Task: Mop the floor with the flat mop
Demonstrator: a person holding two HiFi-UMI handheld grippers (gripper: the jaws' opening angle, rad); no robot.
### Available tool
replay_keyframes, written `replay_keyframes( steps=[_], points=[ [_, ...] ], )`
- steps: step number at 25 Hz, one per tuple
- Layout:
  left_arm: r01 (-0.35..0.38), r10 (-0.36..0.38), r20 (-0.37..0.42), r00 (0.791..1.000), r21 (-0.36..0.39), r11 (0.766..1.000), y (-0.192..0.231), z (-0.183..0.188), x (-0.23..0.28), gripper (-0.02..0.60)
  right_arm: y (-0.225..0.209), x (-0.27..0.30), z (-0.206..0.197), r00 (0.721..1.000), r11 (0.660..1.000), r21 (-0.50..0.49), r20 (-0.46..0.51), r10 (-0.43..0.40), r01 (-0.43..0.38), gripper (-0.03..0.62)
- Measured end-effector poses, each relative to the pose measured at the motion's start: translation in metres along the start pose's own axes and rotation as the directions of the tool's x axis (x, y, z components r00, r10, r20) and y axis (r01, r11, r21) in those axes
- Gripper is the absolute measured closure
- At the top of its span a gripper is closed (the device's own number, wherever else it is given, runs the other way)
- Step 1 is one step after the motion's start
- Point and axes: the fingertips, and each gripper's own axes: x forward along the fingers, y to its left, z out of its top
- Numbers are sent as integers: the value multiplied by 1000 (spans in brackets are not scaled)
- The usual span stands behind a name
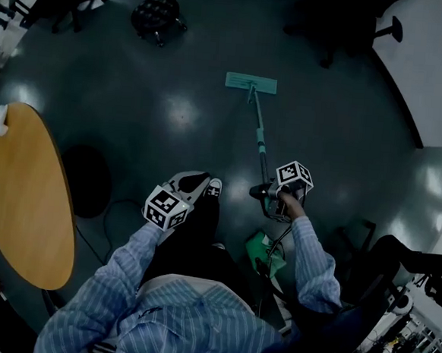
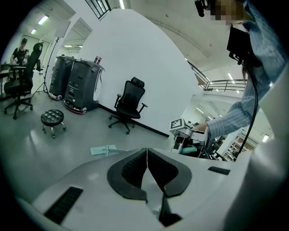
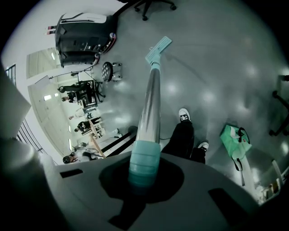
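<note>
The right gripper (image 3: 143,176) is clamped on the mop handle (image 3: 151,103). Its jaws close round the teal collar on the shaft, and the shaft runs away from them toward 12 o'clock. The left gripper (image 2: 147,169) has its jaws pressed together with nothing between them. In the head view it sits at 9 o'clock of the right one, clear of the handle, above the person's dark trouser leg.

From the right gripper the handle slopes down to the mop head (image 1: 251,82) — a pale green rectangle lying flat on the floor (image 1: 172,122), set crosswise to the shaft. In the head view it lies at 12 o'clock of the right gripper, a shade toward 11. The left gripper view shows the same head low on the grey floor, at 10 o'clock of its shut jaws.

A black-and-white shoe (image 1: 214,188) stands between the two grippers, just beside the left one's tip. A green bag (image 1: 264,253) lies on the floor at 6 o'clock of the right gripper, near the person's legs. A round wooden table (image 1: 21,194) fills the head view's 9 o'clock edge, well apart from the mop. A black stool (image 1: 158,11) on castors stands at 10 o'clock of the mop head, also well apart. In the left gripper view an office chair (image 2: 131,101) stands by a white wall beyond the mop head.
</note>
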Motion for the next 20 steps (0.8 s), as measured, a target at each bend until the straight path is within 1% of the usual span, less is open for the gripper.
replay_keyframes(
  steps=[5, 9, 13, 17, 20],
  points=[
    [-16, 16, 4, 1000, -10, 1000, 34, 15, 8, 575, 37, -2, 77, 1000, 1000, 9, 17, 8, -8, 585],
    [-60, 61, 28, 998, -46, 997, 65, 25, 8, 575, 66, -2, 138, 999, 1000, 12, 44, -1, 1, 585],
    [-97, 101, 38, 994, -84, 992, 88, 28, 12, 575, 94, -9, 195, 998, 1000, 13, 67, -15, 14, 585],
    [-117, 126, 55, 990, -141, 983, 94, 20, 13, 575, 115, -18, 249, 994, 999, -12, 99, -46, 48, 585],
    [-125, 134, 38, 990, -173, 977, 95, 7, 11, 575, 133, -24, 283, 990, 998, -9, 130, -64, 65, 585]
  ],
)
